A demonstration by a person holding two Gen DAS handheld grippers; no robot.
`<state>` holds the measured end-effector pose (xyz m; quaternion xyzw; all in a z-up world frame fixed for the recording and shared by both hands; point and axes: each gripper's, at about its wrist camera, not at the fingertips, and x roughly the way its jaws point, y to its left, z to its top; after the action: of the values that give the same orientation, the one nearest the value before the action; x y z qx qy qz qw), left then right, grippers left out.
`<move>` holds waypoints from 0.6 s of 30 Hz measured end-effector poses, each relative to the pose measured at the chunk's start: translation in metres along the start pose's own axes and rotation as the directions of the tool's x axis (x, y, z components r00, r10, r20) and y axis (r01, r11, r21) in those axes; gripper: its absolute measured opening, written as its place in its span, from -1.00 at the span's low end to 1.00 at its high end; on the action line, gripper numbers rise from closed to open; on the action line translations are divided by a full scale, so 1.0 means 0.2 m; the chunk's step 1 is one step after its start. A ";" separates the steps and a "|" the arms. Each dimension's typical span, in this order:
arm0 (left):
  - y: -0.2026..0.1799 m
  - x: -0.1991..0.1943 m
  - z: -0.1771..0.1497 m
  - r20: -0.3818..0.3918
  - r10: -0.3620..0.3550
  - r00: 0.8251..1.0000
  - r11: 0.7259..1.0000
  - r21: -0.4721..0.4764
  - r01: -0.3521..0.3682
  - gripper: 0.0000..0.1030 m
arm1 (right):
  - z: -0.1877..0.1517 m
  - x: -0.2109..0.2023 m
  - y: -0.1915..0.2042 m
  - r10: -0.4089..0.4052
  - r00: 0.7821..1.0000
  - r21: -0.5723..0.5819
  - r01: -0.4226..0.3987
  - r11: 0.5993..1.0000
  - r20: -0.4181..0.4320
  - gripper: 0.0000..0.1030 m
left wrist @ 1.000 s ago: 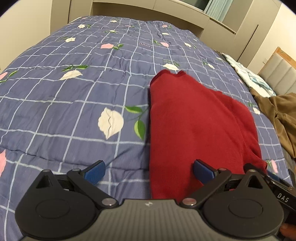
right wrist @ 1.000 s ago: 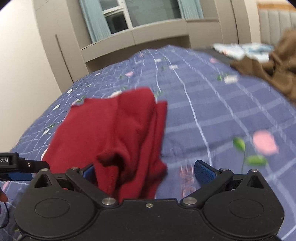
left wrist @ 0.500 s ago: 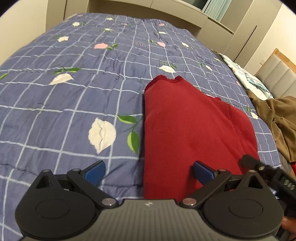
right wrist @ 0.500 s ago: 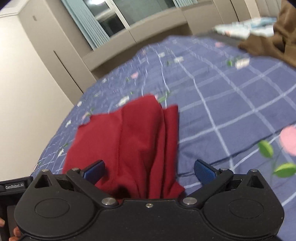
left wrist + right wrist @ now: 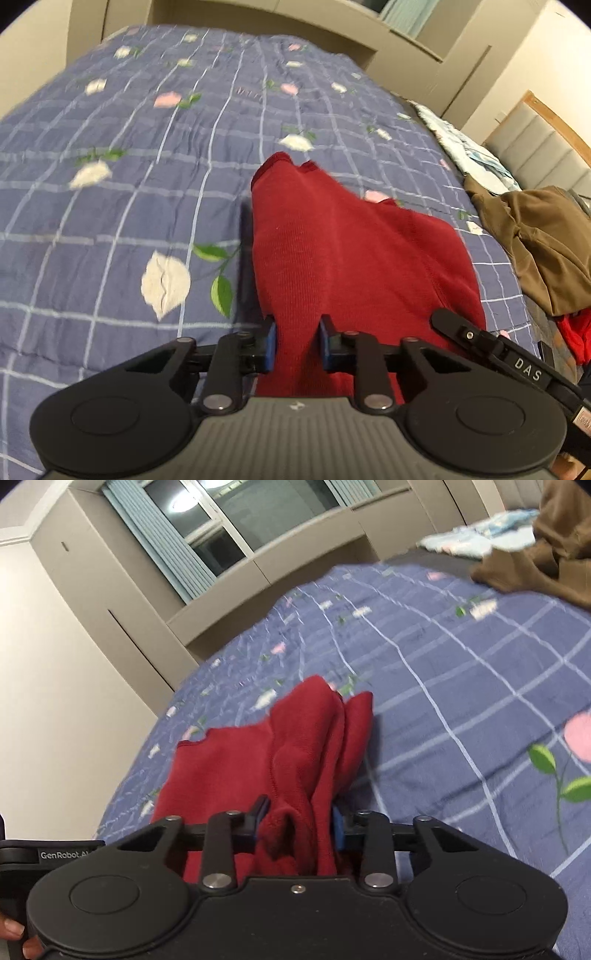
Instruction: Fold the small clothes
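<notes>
A dark red garment point(image 5: 351, 251) lies lengthwise on the blue floral quilt point(image 5: 110, 221), its near end lifted. My left gripper point(image 5: 297, 343) is closing on the near left edge, and its blue pads pinch a fold of the cloth. In the right wrist view the same red garment point(image 5: 295, 746) bunches into folds at its near right corner. There my right gripper point(image 5: 297, 821) is closing too, with the bunched cloth squeezed between its pads. The right gripper's body point(image 5: 491, 347) shows at the lower right of the left wrist view.
A brown garment point(image 5: 543, 236) is heaped on the bed to the right, with a light blue patterned cloth point(image 5: 472, 155) beyond it and a bright red item point(image 5: 576, 328) at the edge. A padded headboard point(image 5: 543, 147) and beige cabinets point(image 5: 92, 627) surround the bed.
Both grippers went from wide open to closed on the near end of the red garment. Both rose a little, lifting that end, and the right wrist view tilted.
</notes>
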<state>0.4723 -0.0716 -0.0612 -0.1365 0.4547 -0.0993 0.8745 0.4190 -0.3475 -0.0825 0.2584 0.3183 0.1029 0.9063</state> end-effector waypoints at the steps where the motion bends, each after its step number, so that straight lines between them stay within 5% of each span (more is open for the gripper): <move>1: -0.01 -0.03 0.01 0.011 0.001 1.000 1.000 0.016 -0.001 -0.56 | 0.01 -0.02 0.03 0.009 1.000 -0.012 -0.009 1.000 0.009 -0.38; 11: 0.13 -0.41 0.02 0.130 0.082 0.988 0.995 0.048 -0.089 -0.57 | -0.05 -0.07 0.44 0.135 0.991 -0.119 -0.132 0.984 0.017 -0.39; 18: 0.43 -0.50 -0.11 0.107 0.136 0.985 0.990 -0.050 -0.131 -0.55 | -0.26 0.02 0.65 0.129 0.989 -0.145 -0.139 0.980 -0.077 -0.39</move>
<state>0.4025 0.0354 -0.0239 -0.1296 0.4160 -0.0232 0.8998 0.3870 -0.2153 -0.0494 0.2067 0.3221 0.1961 0.9028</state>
